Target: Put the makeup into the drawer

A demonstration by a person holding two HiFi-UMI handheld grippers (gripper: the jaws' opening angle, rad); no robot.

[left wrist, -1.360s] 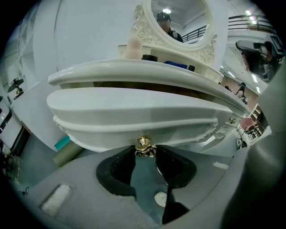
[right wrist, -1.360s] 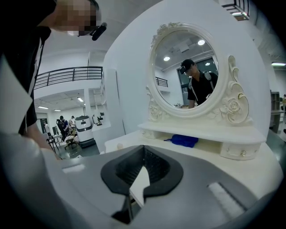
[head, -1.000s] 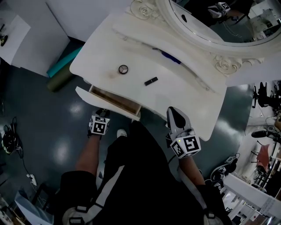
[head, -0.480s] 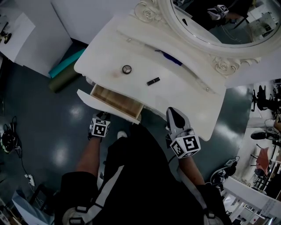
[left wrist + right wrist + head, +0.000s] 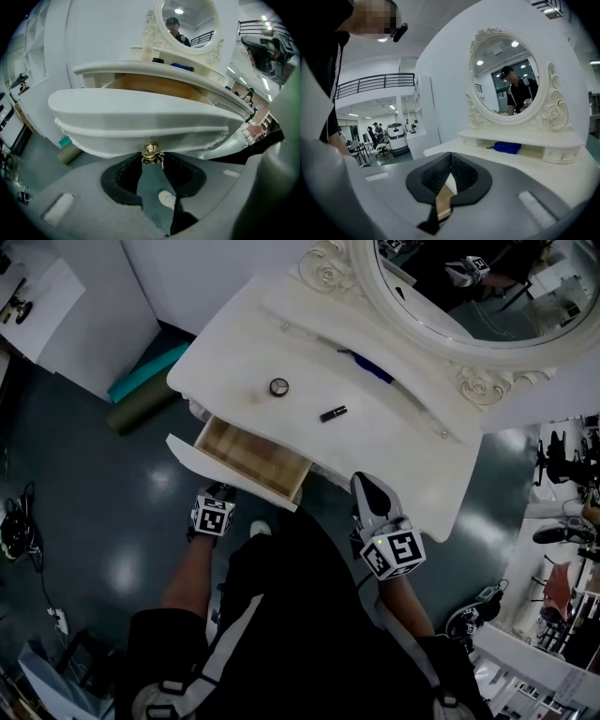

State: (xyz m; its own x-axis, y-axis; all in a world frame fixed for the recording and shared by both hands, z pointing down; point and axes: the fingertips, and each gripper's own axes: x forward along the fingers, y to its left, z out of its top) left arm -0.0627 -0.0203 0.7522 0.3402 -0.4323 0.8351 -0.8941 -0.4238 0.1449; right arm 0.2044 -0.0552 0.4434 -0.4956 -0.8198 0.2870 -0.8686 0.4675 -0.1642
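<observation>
A white dressing table (image 5: 412, 460) bears a small round compact (image 5: 278, 386) and a black lipstick tube (image 5: 333, 413). Its wooden drawer (image 5: 253, 457) stands pulled out, with nothing showing inside. My left gripper (image 5: 220, 493) is at the drawer front; in the left gripper view its jaws (image 5: 151, 158) pinch the gold knob (image 5: 151, 150) under the white drawer front (image 5: 140, 117). My right gripper (image 5: 370, 491) hovers shut and holds nothing at the table's near edge, right of the drawer. The right gripper view shows its pads (image 5: 461, 171) pressed together.
An oval mirror (image 5: 469, 287) in a carved frame rises at the back of the table, with a blue object (image 5: 375, 368) on the shelf under it. On the dark floor to the left lie a teal roll (image 5: 148, 371) and a dark green roll (image 5: 141, 407), beside white panels (image 5: 66, 324).
The drawer has slid further out of the table, drawn by my left gripper on its knob. More of its wooden bottom shows. My right gripper has drifted slightly back along with it.
</observation>
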